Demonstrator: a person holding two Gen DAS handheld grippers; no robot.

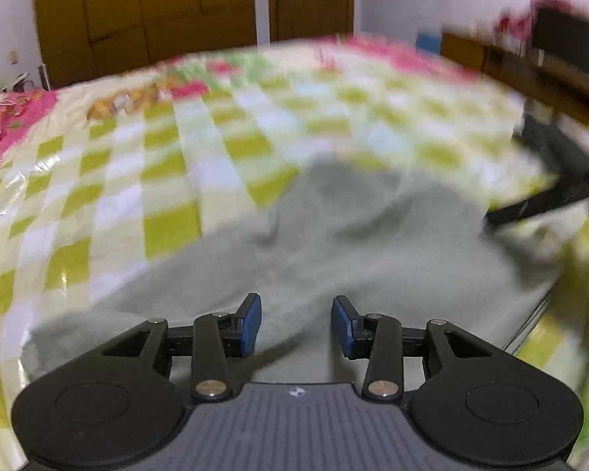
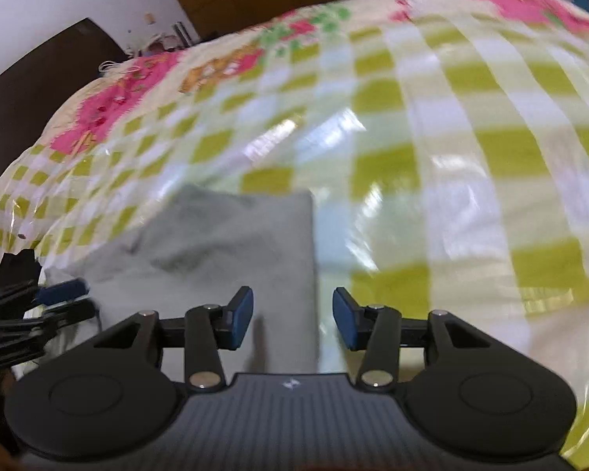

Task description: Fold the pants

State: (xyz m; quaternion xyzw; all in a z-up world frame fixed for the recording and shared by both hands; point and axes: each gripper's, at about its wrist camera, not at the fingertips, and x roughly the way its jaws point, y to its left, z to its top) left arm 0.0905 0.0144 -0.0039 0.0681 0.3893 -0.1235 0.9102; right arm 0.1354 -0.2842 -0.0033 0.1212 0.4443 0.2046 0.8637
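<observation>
Pale grey-green pants (image 1: pixel 333 243) lie bunched and partly folded on a checked bedspread (image 1: pixel 110 180). My left gripper (image 1: pixel 296 324) is open and empty just above the cloth. In the right wrist view the pants (image 2: pixel 231 243) end in a straight edge on the right. My right gripper (image 2: pixel 293 316) is open and empty, straddling that edge, with one pad over cloth and one over the bedspread (image 2: pixel 471 180). The left gripper (image 2: pixel 47 306) shows at the far left of this view. The right gripper's dark arm (image 1: pixel 549 196) shows at the right of the left wrist view. Both views are blurred.
The bed has a yellow-green and white check with pink flower borders (image 1: pixel 11 117). Brown wardrobe doors (image 1: pixel 145 11) stand behind it. A wooden shelf unit (image 1: pixel 549 66) stands to the right. A dark headboard (image 2: pixel 31 86) is at the left in the right wrist view.
</observation>
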